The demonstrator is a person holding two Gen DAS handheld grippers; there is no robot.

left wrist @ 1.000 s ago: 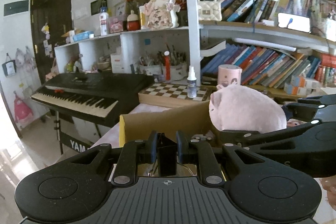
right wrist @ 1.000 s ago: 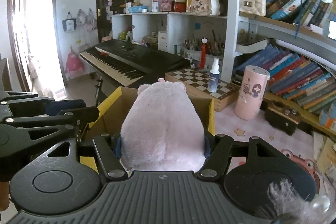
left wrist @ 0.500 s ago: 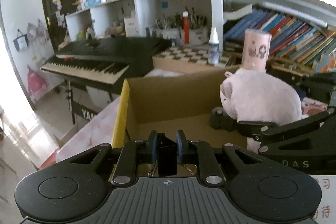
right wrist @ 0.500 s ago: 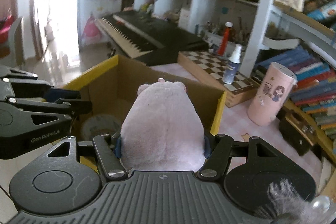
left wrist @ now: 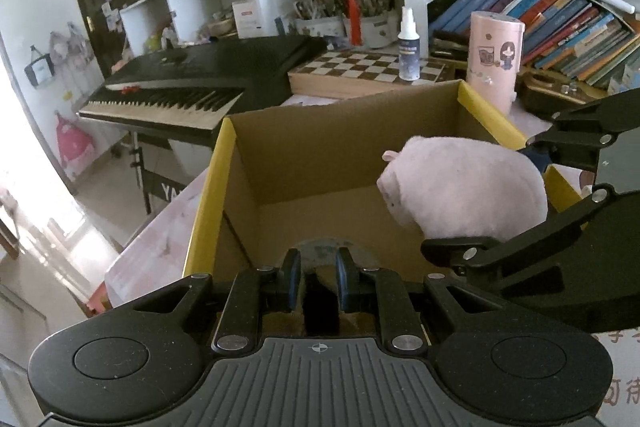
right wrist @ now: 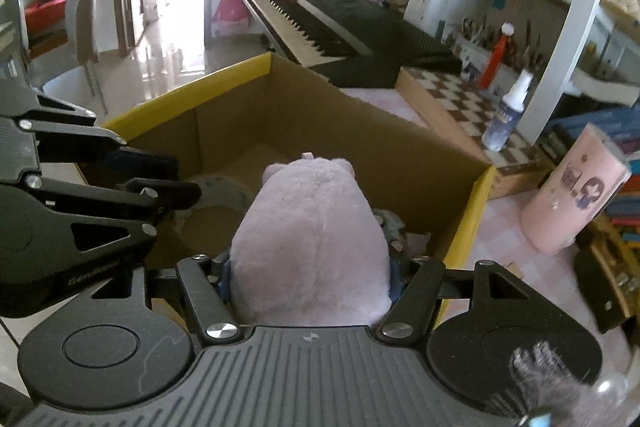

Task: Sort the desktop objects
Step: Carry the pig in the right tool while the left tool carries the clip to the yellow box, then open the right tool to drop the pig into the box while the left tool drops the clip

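two grippers are now tilting down over the open yellow-edged cardboard box, nearer than a second ago: the right gripper is clenching the pink plush pig, the left gripper a small black clip; both releases are looking imminent.

Readable lettering in your two views

You can read "GenRobot", faint, moulded into the side of the black plastic left gripper, and a cropped "YA" in white on the black keyboard stand panel; the red characters at the right edge are too cropped to read.
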